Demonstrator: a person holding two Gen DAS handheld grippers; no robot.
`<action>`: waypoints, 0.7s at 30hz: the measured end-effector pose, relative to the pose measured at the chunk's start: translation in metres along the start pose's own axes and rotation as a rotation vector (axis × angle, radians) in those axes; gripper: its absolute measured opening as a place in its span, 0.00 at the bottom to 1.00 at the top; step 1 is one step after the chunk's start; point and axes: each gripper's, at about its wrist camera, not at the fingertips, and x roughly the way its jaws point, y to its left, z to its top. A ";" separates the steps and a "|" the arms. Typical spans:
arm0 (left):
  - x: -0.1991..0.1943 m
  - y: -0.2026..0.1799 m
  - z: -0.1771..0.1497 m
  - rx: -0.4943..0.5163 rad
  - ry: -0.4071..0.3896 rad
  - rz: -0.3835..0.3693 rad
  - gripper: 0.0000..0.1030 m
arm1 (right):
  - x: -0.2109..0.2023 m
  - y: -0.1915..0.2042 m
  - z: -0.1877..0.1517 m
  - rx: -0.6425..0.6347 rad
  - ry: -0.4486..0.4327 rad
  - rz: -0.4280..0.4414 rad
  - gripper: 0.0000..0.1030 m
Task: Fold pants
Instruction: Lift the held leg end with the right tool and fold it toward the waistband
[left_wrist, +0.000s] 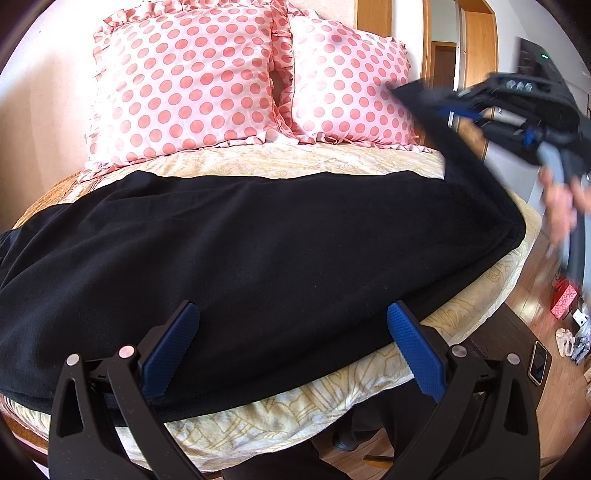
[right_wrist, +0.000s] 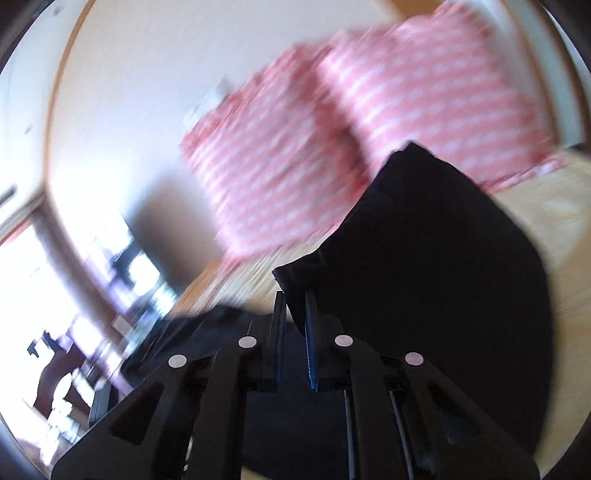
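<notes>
Black pants (left_wrist: 240, 251) lie lengthwise across the bed. My left gripper (left_wrist: 291, 347) is open, its blue pads (left_wrist: 173, 347) spread just above the pants' near edge, holding nothing. My right gripper (left_wrist: 454, 110) is at the right end of the bed, shut on the pants' end and lifting it above the mattress. In the blurred right wrist view the right gripper (right_wrist: 293, 317) pinches a black fabric edge (right_wrist: 424, 266) between nearly closed pads.
Two pink polka-dot pillows (left_wrist: 192, 77) lean at the head of the bed. The cream patterned bedspread (left_wrist: 295, 402) shows around the pants. A dark side table with a phone (left_wrist: 537, 363) stands at the right, with clutter on the wooden floor (left_wrist: 565, 299).
</notes>
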 end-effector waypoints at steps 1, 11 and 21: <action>-0.001 0.001 0.000 -0.007 0.002 -0.005 0.98 | 0.018 0.007 -0.011 -0.024 0.051 0.007 0.10; -0.042 0.046 0.013 -0.142 -0.048 0.051 0.98 | 0.051 0.031 -0.039 -0.125 0.124 -0.041 0.06; -0.064 0.088 0.018 -0.255 -0.101 0.155 0.98 | 0.063 0.063 -0.061 -0.438 0.173 -0.169 0.47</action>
